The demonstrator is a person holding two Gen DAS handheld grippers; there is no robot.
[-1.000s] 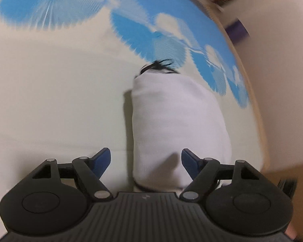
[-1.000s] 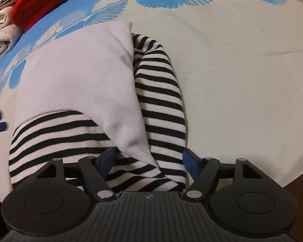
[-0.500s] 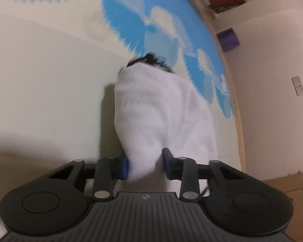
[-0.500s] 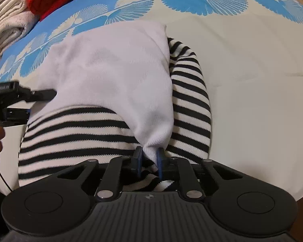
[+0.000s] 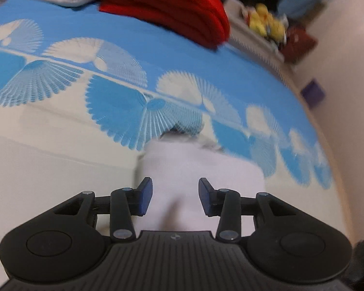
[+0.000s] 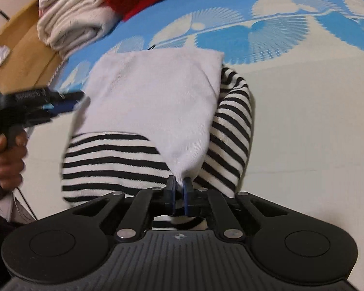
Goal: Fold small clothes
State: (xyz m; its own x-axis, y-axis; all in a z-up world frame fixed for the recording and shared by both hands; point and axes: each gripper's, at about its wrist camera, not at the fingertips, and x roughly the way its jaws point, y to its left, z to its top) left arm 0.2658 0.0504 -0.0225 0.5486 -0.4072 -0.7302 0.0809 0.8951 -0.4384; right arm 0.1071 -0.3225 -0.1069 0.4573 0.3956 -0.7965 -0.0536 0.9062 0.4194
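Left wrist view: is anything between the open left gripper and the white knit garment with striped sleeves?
Nothing visible. The left gripper is open with the white knit garment directly ahead between its fingers. The right gripper pinches the garment's corner.

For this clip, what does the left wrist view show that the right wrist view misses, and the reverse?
Only the left wrist view shows the yellow plush toys on the far shelf and the left gripper open astride the white cloth. Only the right wrist view shows the striped sleeves, the cardboard box, and the right gripper pinching the white cloth. Both show the white cloth, red knit, folded white towel and blue fan-print sheet.
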